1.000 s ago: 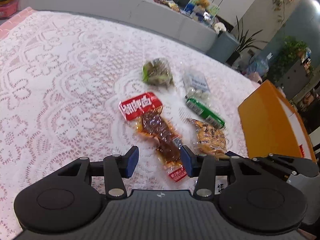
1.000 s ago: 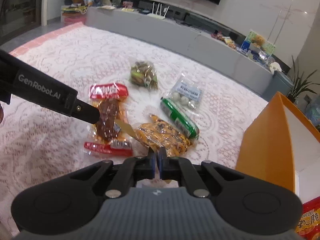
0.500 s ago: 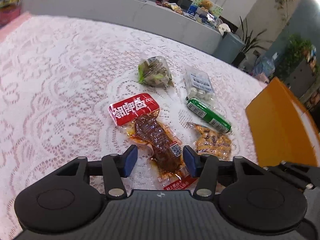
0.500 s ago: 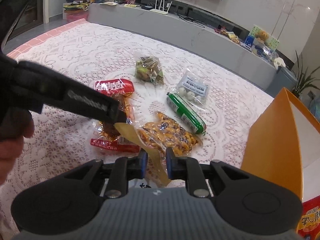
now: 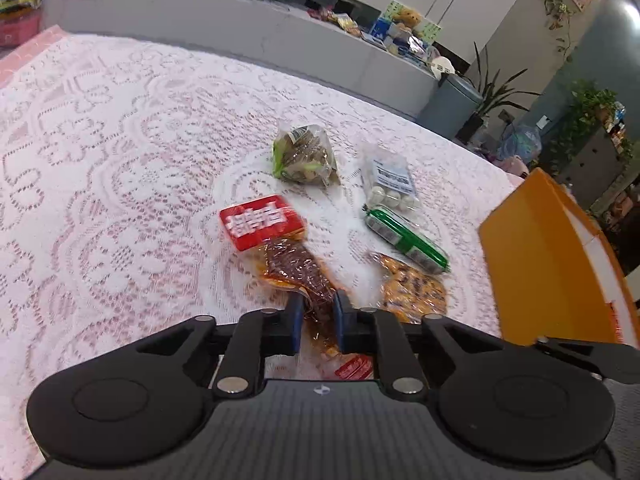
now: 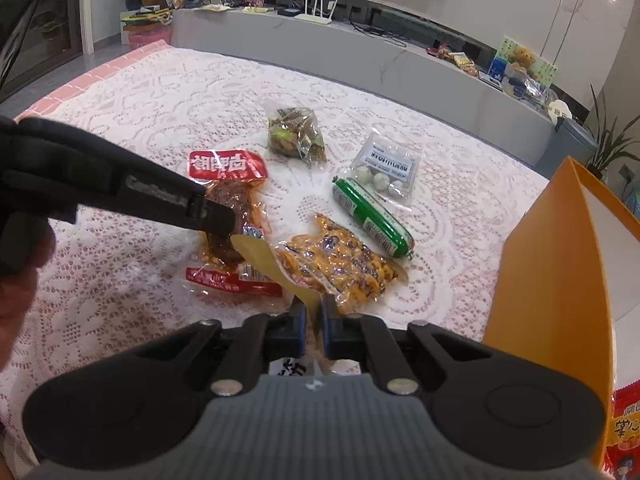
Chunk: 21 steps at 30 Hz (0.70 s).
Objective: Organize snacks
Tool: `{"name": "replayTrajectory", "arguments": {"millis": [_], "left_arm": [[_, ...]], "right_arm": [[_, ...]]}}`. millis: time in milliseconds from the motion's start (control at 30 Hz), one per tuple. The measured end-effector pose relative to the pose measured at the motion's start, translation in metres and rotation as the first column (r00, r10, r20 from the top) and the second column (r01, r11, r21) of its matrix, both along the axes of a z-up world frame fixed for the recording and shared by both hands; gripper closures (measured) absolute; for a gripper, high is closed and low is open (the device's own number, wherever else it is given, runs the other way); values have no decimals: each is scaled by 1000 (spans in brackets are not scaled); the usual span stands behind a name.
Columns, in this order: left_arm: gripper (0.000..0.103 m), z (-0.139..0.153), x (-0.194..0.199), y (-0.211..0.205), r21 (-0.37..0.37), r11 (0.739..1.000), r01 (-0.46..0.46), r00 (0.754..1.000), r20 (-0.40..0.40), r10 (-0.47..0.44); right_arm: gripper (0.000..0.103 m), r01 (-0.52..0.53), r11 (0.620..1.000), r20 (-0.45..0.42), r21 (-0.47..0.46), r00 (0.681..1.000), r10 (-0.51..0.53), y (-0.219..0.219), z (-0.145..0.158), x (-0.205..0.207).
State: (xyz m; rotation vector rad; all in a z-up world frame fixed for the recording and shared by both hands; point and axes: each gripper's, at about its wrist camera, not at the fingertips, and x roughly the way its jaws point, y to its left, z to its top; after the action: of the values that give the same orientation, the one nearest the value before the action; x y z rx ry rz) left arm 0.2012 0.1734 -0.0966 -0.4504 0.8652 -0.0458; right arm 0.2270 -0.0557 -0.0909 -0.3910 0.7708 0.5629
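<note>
Several snack packs lie on a pink lace tablecloth point(image 5: 100, 168). My left gripper point(image 5: 315, 320) is shut on the red meat snack pack point(image 5: 280, 248), also seen in the right wrist view point(image 6: 230, 200), where the left gripper point(image 6: 212, 216) reaches onto it. My right gripper point(image 6: 313, 320) is shut on a tan strip point(image 6: 276, 268) at the near end of the yellow snack pack point(image 6: 340, 264). A green sausage point(image 6: 370, 216), a clear pack of white balls point(image 6: 386, 168) and a green-brown candy bag point(image 6: 296, 134) lie beyond.
An open orange box point(image 6: 548, 280) stands at the right, also in the left wrist view point(image 5: 552, 256). A red snack bag point(image 6: 628, 428) lies at the far right edge. A grey counter point(image 6: 360, 60) runs behind the table.
My left gripper has closed onto the red meat snack pack. My right gripper opened slightly half a second ago and has narrowed again on the tan strip.
</note>
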Motion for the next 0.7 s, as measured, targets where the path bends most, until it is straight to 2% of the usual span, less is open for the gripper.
{"name": "replayTrajectory", "arguments": {"millis": [67, 100, 233, 333, 433, 567, 633, 667, 700], "left_arm": [[101, 7, -7, 6, -4, 1000, 15, 1000, -3, -15], [102, 10, -11, 9, 14, 1000, 15, 1000, -12, -15], [101, 12, -27, 21, 11, 999, 38, 995, -93, -37], [101, 12, -35, 23, 15, 998, 57, 993, -109, -55], [101, 11, -35, 26, 49, 998, 47, 987, -158, -39], [100, 7, -38, 28, 170, 985, 3, 978, -207, 33], [98, 5, -38, 33, 154, 988, -12, 976, -213, 45], [96, 5, -39, 37, 129, 991, -29, 977, -205, 56], [87, 6, -40, 41, 108, 993, -48, 978, -197, 69]], "right_arm": [[102, -20, 1000, 6, 5, 1000, 19, -1, 2, -2], [103, -29, 1000, 8, 10, 1000, 29, -2, 4, -4], [103, -76, 996, -3, 50, 997, 76, -4, 13, -13], [103, -115, 992, -23, 57, 993, 117, -1, 17, -20], [103, -151, 987, -43, 49, 987, 153, 3, 15, -25], [93, -149, 988, -75, 49, 985, 153, 2, 10, -26], [91, -150, 986, -106, 77, 982, 157, 0, 12, -25], [86, -150, 984, -113, 95, 981, 160, -1, 13, -25], [77, -152, 980, -120, 125, 979, 167, -3, 17, -26]]}}
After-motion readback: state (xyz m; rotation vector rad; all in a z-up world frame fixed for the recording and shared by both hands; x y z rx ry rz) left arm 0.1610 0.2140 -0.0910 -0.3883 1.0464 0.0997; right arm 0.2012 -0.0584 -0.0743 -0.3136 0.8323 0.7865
